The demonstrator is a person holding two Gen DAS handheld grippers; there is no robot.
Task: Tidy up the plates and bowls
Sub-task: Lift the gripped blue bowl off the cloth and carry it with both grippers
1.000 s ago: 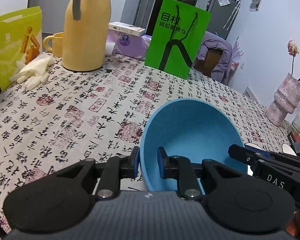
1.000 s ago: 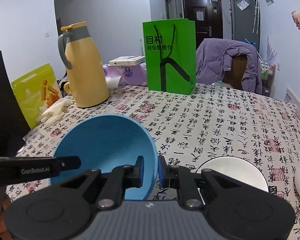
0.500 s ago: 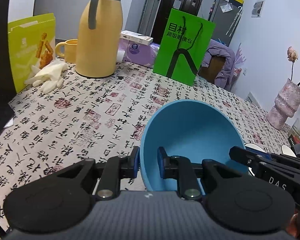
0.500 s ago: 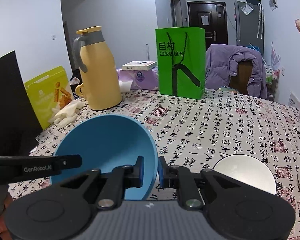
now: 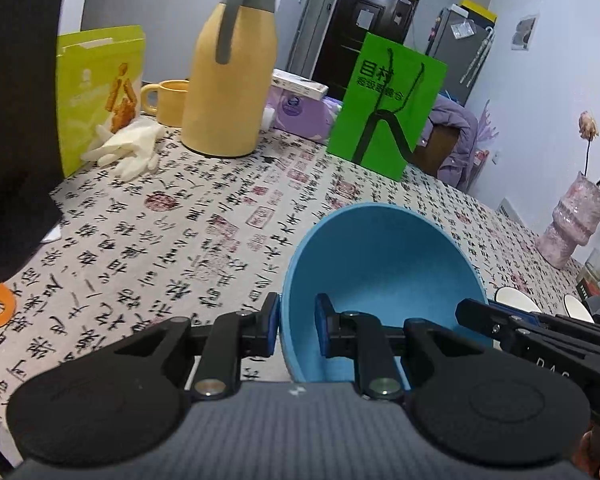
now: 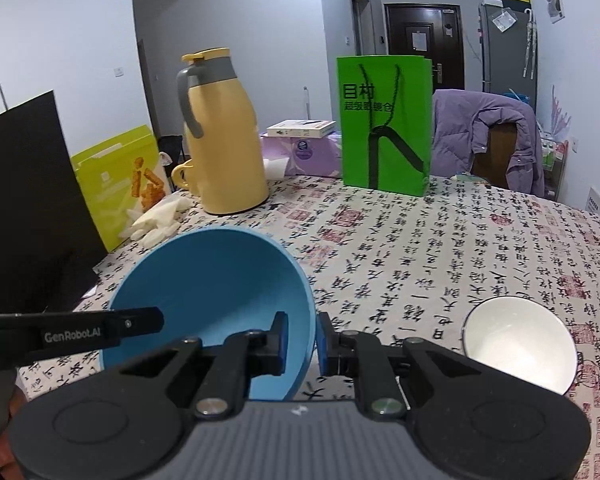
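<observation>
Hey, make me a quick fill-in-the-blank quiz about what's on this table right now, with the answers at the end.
1. Both tools, left tool and right tool, grip the rim of the ____ bowl.
2. The white bowl beside it is ____ inside.
3. The tall jug is ____.
4. The standing paper bag with black handles is ____.

Answers: blue; empty; yellow; green
</observation>
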